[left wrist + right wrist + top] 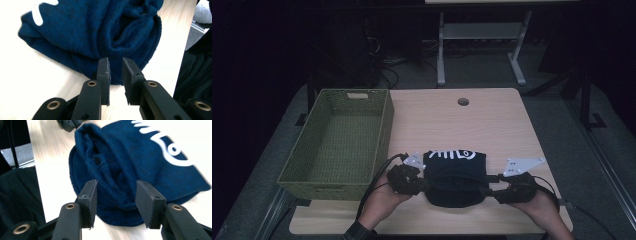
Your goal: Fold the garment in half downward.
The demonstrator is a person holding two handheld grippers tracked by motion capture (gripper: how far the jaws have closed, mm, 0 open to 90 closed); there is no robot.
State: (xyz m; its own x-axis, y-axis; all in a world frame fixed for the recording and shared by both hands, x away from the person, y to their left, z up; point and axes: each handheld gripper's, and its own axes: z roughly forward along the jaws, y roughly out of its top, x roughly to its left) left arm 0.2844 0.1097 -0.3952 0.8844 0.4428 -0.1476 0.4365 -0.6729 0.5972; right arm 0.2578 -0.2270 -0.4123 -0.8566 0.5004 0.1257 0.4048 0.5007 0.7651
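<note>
A dark blue knit hat (455,177) with white lettering lies crumpled near the table's front edge, between both hands. My left gripper (429,186) points at its left side. In the left gripper view the jaws (115,62) stand a narrow gap apart, tips just at the edge of the hat (100,30), with nothing between them. My right gripper (489,185) points at the hat's right side. In the right gripper view it (116,186) is open wide, the folded rim of the hat (140,157) lying just beyond its pads, untouched.
An empty green woven basket (384,130) stands on the left part of the wooden table (472,125). A round cable hole (463,101) sits near the far edge. Beyond the table are a white desk frame (441,50) and cables on the floor.
</note>
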